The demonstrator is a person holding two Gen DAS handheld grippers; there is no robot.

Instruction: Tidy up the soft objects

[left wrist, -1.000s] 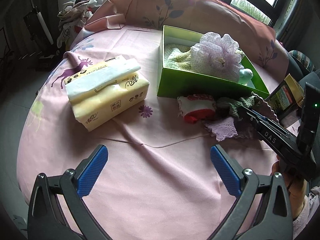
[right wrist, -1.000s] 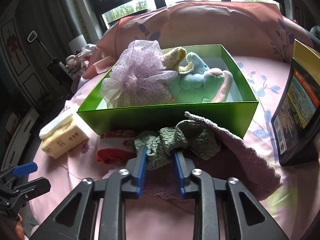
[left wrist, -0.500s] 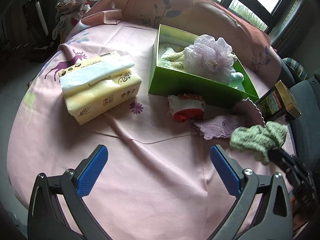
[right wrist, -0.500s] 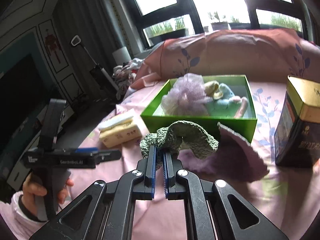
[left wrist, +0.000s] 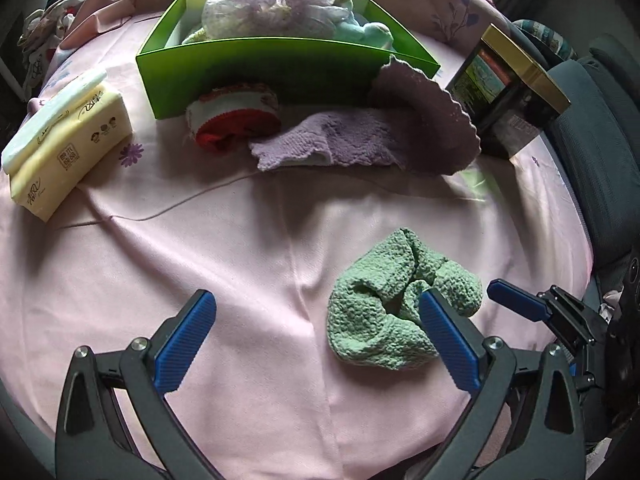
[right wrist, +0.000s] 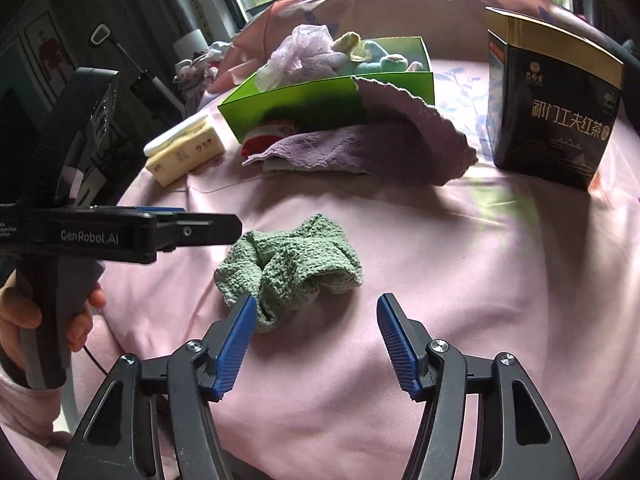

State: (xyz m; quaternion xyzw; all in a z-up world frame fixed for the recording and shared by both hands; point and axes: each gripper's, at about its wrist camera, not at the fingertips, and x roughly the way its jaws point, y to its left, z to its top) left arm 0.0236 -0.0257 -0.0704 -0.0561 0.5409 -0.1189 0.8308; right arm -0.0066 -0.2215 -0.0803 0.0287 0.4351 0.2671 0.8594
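The green cloth (right wrist: 290, 258) lies crumpled on the pink sheet (right wrist: 480, 280), right in front of the right gripper (right wrist: 316, 322), whose blue-padded jaws are opening with nothing pressed between them; the cloth's near edge sits just ahead of the left pad, and neither pad is clamped on it. The left gripper (left wrist: 316, 320) has its jaws spread wide over the bare sheet, gripping nothing, and the green cloth sits just past its right finger. In the right wrist view that left gripper reaches in from the side, a hand (right wrist: 24, 320) wrapped round its handle. Further back stands the green box (left wrist: 260, 68), already holding a lilac mesh puff (left wrist: 276, 4) and a pale blue plush toy (left wrist: 368, 30). Against the box's front wall lies a red and white sock (left wrist: 234, 114), and beside it a purple cloth (left wrist: 372, 136), one corner riding up against the box. A pack of tissues (left wrist: 64, 140) sits off to the left, a dark tea box (right wrist: 552, 112) to the right.
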